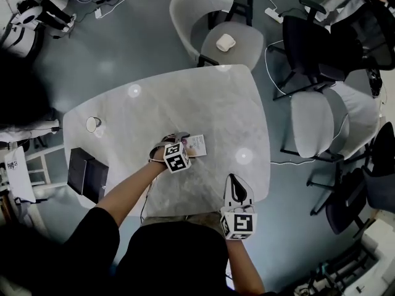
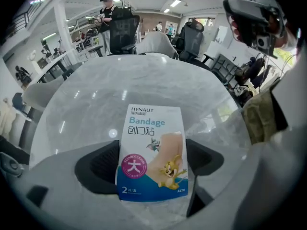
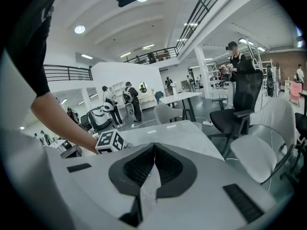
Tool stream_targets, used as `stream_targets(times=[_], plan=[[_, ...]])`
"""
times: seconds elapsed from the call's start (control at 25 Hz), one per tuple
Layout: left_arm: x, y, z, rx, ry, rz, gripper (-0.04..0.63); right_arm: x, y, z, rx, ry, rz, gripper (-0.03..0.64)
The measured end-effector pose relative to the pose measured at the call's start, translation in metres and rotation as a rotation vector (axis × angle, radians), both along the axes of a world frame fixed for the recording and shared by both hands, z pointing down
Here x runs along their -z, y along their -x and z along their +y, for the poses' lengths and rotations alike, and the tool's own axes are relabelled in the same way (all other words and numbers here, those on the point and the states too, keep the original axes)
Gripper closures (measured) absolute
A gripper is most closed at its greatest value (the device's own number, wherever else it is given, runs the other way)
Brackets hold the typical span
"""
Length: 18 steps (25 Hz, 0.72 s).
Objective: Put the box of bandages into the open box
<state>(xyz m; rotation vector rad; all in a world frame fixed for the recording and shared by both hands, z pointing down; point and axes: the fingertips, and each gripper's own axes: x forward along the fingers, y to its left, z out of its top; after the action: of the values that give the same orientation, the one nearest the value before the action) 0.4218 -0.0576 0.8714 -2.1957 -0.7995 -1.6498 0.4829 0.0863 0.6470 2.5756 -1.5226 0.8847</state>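
Bandage box (image 2: 152, 152) lies flat on the desk (image 1: 154, 103) between the left gripper's (image 1: 179, 140) wide-open jaws, so close squarely on its long edges before lifting, while the right gripper (image 1: 234, 184) waits shut, empty.

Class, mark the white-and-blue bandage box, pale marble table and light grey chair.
White-and-blue bandage box (image 2: 152, 152): left gripper view, printed front.
Pale marble table (image 1: 185, 103): head view, bare top.
Light grey chair (image 1: 185, 8): head view, backrest.

Place: big open office-lab hall.
Signs: office chairs (image 1: 311, 51), marble table (image 1: 148, 110), mezzanine rail (image 3: 67, 73), people (image 3: 129, 97) standing about.
Far floor: white machines (image 3: 98, 119), robots perhaps.
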Motion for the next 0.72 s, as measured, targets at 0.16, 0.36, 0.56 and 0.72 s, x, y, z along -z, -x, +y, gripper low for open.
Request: stream_targets(times=[0.16, 0.36, 0.56, 0.72], plan=[[0.011, 0.0, 0.0, 0.023, 0.035, 0.014, 0.155, -0.002, -0.021, -0.004, 0.012, 0.02, 0.027, 0.604], [0.04, 0.009, -0.006, 0.109, 0.061, 0.073, 0.155, 0.015, -0.034, -0.018, 0.038, 0.012, 0.065, 0.604], [0.062, 0.031, -0.033, 0.206, 0.047, 0.141, 0.156, 0.028, -0.014, -0.054, 0.11, -0.015, 0.093, 0.604], [0.073, 0.07, -0.058, 0.273, 0.015, 0.185, 0.155, 0.04, 0.025, -0.079, 0.171, -0.036, 0.101, 0.604]])
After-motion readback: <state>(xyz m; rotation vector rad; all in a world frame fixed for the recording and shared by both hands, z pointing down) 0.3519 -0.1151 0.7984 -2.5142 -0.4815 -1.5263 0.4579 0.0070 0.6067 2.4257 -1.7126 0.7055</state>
